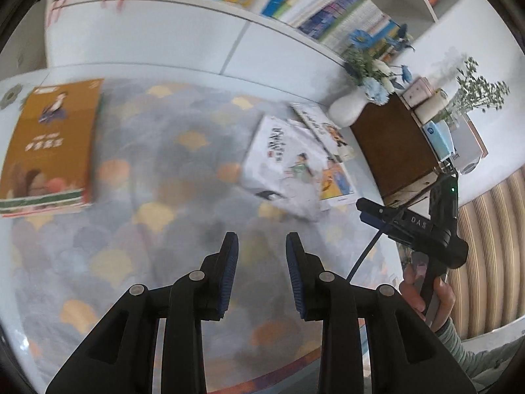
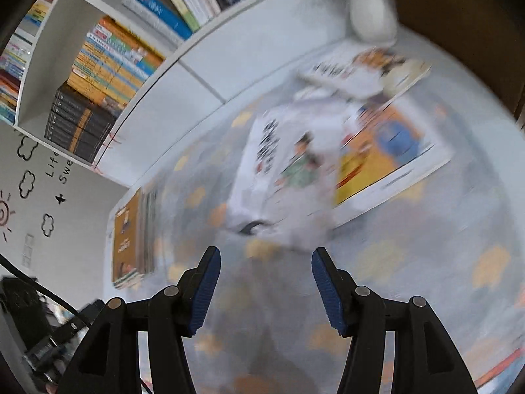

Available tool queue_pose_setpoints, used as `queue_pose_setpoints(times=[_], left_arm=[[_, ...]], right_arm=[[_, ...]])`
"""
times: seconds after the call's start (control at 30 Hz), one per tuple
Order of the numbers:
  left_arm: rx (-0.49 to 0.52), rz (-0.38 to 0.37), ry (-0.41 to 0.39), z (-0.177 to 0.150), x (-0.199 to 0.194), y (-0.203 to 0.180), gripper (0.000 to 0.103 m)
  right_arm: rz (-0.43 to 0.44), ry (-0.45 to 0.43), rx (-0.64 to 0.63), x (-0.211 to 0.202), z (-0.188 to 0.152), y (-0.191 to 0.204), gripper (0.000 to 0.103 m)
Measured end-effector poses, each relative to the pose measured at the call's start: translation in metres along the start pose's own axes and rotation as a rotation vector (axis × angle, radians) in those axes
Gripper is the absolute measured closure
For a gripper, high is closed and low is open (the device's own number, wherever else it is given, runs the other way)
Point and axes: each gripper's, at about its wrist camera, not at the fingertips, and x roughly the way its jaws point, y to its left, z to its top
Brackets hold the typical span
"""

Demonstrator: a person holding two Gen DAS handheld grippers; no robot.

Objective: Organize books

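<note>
- Left gripper (image 1: pixel 262 246) is right up in the lens: jaws a modest way apart, nothing between the blue pads, just hanging over the patterned mat (image 1: pixel 164 170).
- Right gripper (image 2: pixel 265 259) is the same deal but a bit wider, empty too, touching nothing. In the left view you can see it off to the side (image 1: pixel 377 218) with the person's hand (image 1: pixel 426 298) on its handle.
- Out from the right claw, the nearest book is the white one (image 2: pixel 282 170), lying flat and skewed on the mat, overlapping an orange and blue one (image 2: pixel 387 151). A third (image 2: pixel 367 69) sits behind those, near the white vase (image 2: pixel 372 16). It's all pretty blurry, so I can't say exactly how they're stacked.
- Out from the left claw, the same loose pile (image 1: pixel 288 161) is ahead and to the right, while a brown-cover stack (image 1: pixel 52 144) sits well apart on the far left of the mat, squared up already by the looks of it.
- My read: we're between picks, both claws free and heading for the messy pile.
- Next move probably wants the right claw to come down on the near edge of the white book, since it's on top and closest. A flat book is awkward to pinch, so getting a pad under the edge is the tricky bit.
- The shelf (image 2: pixel 108 65) behind is already packed with books.
</note>
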Motion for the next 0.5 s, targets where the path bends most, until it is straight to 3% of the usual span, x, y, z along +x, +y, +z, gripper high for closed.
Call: queue_pose_setpoints(times=[0.23, 0.37, 0.5], left_arm=[[0.049, 0.032, -0.067, 0.007, 0.032, -0.072, 0.076], [0.132, 0.124, -0.100, 0.007, 0.044, -0.116, 0.076], [0.187, 0.194, -0.143, 0.009, 0.048, -0.143, 0.075]], right_arm=[[-0.160, -0.101, -0.187, -0.050, 0.016, -0.030, 0.047], [-0.227, -0.142, -0.284, -0.073, 0.020, -0.034, 0.047], [-0.236, -0.154, -0.330, -0.080, 0.021, -0.036, 0.047]])
